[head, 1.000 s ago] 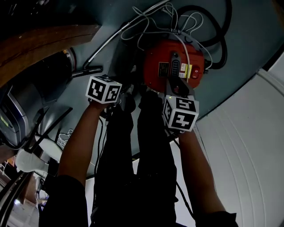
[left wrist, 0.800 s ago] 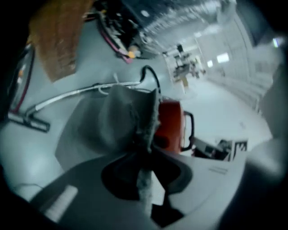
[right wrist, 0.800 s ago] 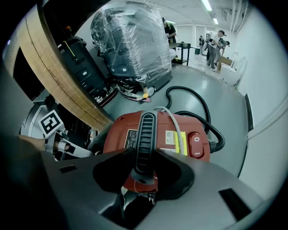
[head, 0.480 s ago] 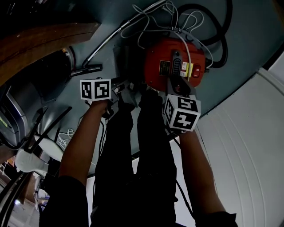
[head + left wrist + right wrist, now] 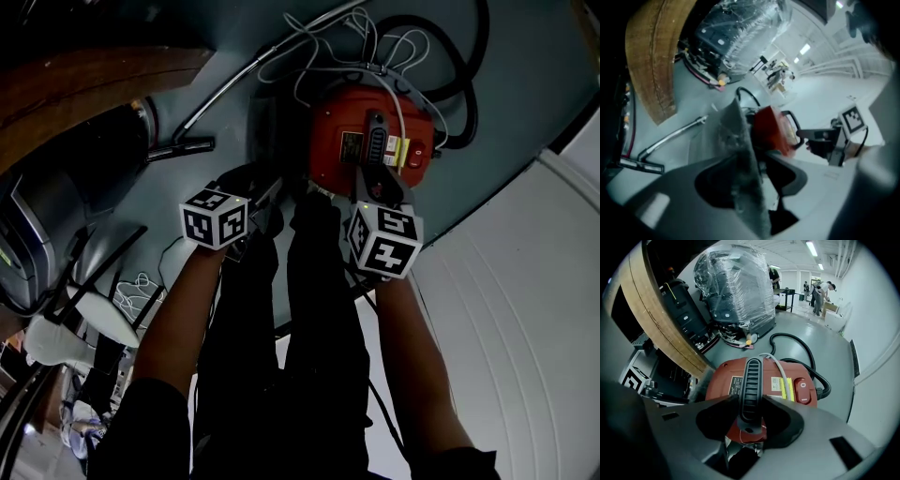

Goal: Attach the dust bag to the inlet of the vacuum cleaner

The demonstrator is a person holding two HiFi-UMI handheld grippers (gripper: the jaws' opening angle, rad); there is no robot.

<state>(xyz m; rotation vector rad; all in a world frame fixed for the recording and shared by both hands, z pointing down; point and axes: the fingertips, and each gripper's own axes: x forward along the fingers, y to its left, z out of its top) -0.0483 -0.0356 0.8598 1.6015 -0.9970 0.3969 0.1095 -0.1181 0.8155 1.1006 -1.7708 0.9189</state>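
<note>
The red vacuum cleaner [image 5: 352, 141] lies on the grey floor with its black handle [image 5: 375, 150] facing up. My right gripper [image 5: 375, 183] is on that handle. In the right gripper view the handle [image 5: 751, 380] runs between the jaws of my right gripper [image 5: 747, 404], which touch both its sides while they are opening. My left gripper [image 5: 261, 202] hovers at the vacuum's left side. Seen from the left gripper view, the grey felt dust bag [image 5: 740, 154] stands edge-on in the gap of my left gripper [image 5: 752, 166]. Those jaws are opening wide and do not press on it, and the vacuum [image 5: 771, 131] lies just beyond.
A black hose [image 5: 464, 84] and a white cable [image 5: 319, 47] loop behind the vacuum. A metal wand [image 5: 225, 89] and floor nozzle [image 5: 183, 148] lie to the left, under a curved wooden panel [image 5: 84, 94]. A plastic-wrapped machine [image 5: 736, 287] stands further back. A white wall [image 5: 525, 281] rises at the right.
My left gripper tipped and shifted slightly, its marker cube first turning up, then settling lower and nearer me. The right gripper has stayed on the handle.
</note>
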